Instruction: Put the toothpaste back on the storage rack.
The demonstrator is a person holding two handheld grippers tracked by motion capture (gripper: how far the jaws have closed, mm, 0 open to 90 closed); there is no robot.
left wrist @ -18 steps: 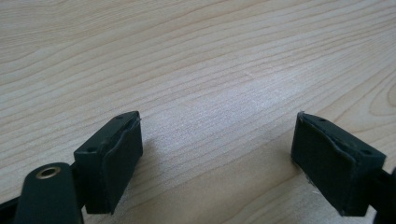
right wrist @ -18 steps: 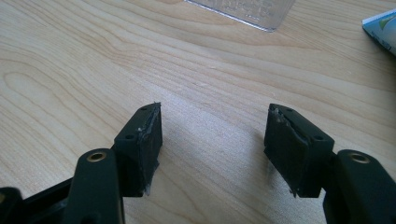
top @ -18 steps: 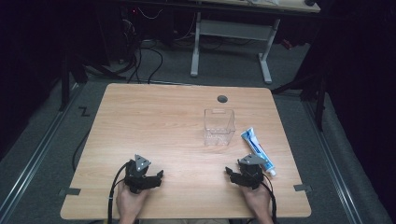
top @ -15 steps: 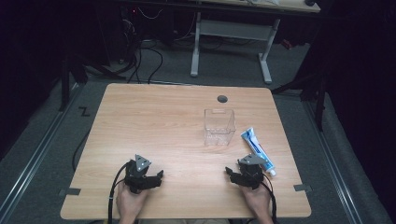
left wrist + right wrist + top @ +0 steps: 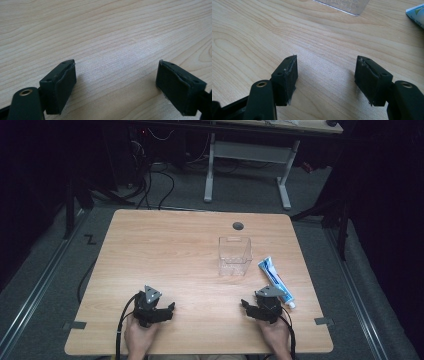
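Right gripper [image 5: 261, 308] sat low at the near right of the wooden table [image 5: 165, 250], jaws spread wide, nothing between them but bare wood. In the right gripper view [image 5: 325, 77] both pads stood well apart and touched no object. Left gripper [image 5: 156, 309] rested at the near left, likewise spread and empty; the left gripper view [image 5: 116, 85] showed plain tabletop between its jaws.

Toothpaste tube [image 5: 276, 281], white and blue, lay flat just beyond and to the right of the right gripper, near the table's right edge, cap end toward the person. Clear plastic container [image 5: 234, 255] stood upright and empty, farther in, just left of the tube.

Judged progress: nothing begun. The tube was untouched and the container held nothing. Likely work left: grip the tube, lift it, set it in the container.
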